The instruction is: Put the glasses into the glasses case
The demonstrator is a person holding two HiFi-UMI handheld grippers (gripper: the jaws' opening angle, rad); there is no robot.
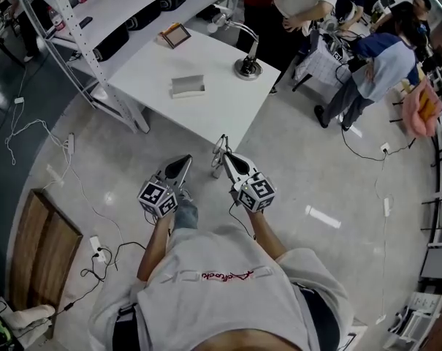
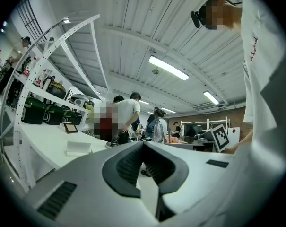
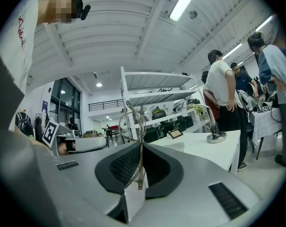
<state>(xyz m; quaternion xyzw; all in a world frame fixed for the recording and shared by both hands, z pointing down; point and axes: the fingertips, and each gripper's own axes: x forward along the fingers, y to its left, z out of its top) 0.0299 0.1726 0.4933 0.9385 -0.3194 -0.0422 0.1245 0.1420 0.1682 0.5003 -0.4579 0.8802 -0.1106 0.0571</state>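
Observation:
The glasses (image 3: 132, 122), thin metal frames with round lenses, stand upright between the pads of my right gripper (image 3: 142, 144), which is shut on them. In the head view the glasses (image 1: 220, 151) stick out from the right gripper (image 1: 225, 157) just short of the white table's near corner. The glasses case (image 1: 188, 86), a pale open box, lies in the middle of the white table (image 1: 213, 119); the case (image 2: 78, 148) also shows left of the left jaws. My left gripper (image 1: 185, 161) hangs beside the right one, shut (image 2: 143, 143) with nothing in it.
A desk lamp (image 1: 246, 64) stands at the table's right edge and a small framed picture (image 1: 174, 35) at its far side. White shelving (image 1: 74, 28) runs along the left. People stand behind the table (image 1: 301, 6). Cables (image 1: 104, 254) trail over the floor.

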